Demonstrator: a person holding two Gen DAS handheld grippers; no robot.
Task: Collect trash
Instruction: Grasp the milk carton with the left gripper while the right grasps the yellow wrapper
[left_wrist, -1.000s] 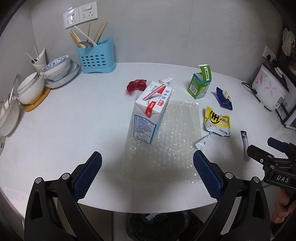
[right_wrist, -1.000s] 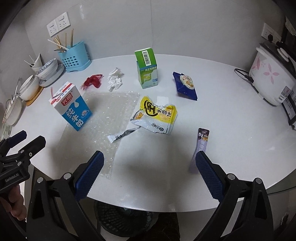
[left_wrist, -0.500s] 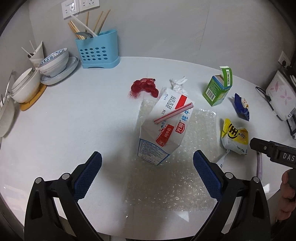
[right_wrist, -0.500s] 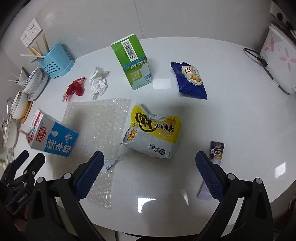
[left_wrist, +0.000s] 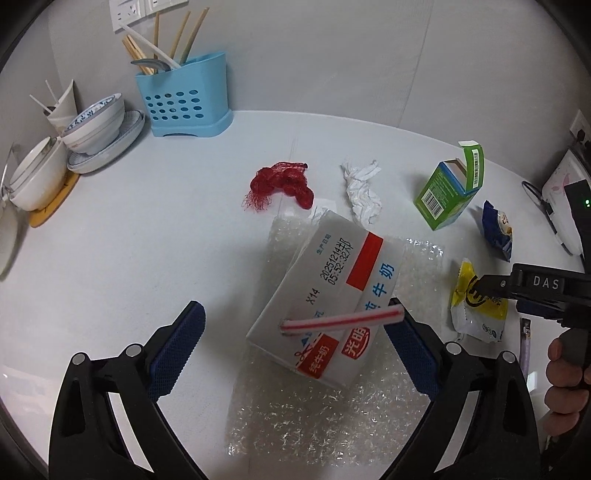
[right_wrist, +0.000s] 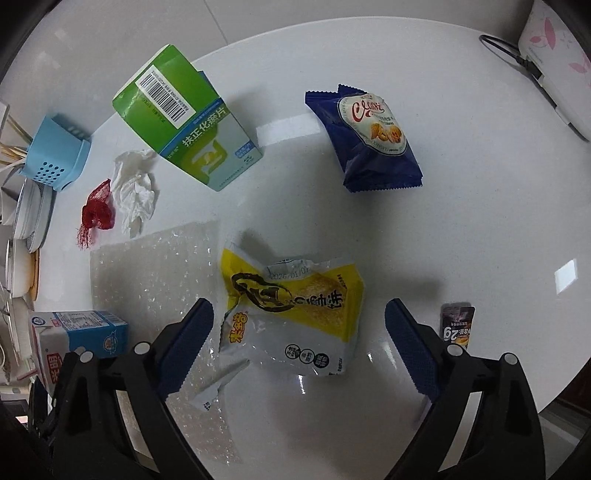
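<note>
Milk carton (left_wrist: 325, 306) upright on bubble wrap (left_wrist: 332, 406) mid-tabletop (left_wrist: 147, 229), striped straw (left_wrist: 341, 319) across its top; now framed between the left gripper (left_wrist: 295, 354) jaws, wide apart and starting to close, not yet touching. Much nearer than a second ago, when seen from the tabletop edge. Yellow snack wrapper (right_wrist: 291, 314) flat beside the wrap, likewise bracketed by the right gripper (right_wrist: 299, 350), jaws apart, closing, no contact; viewed from far steeper than before. Probably two grasps about to begin. Green box (right_wrist: 188, 122), blue packet (right_wrist: 369, 136), tissue (right_wrist: 135, 188), red netting (right_wrist: 96, 208), dark sachet (right_wrist: 457, 325) lying untouched.
</note>
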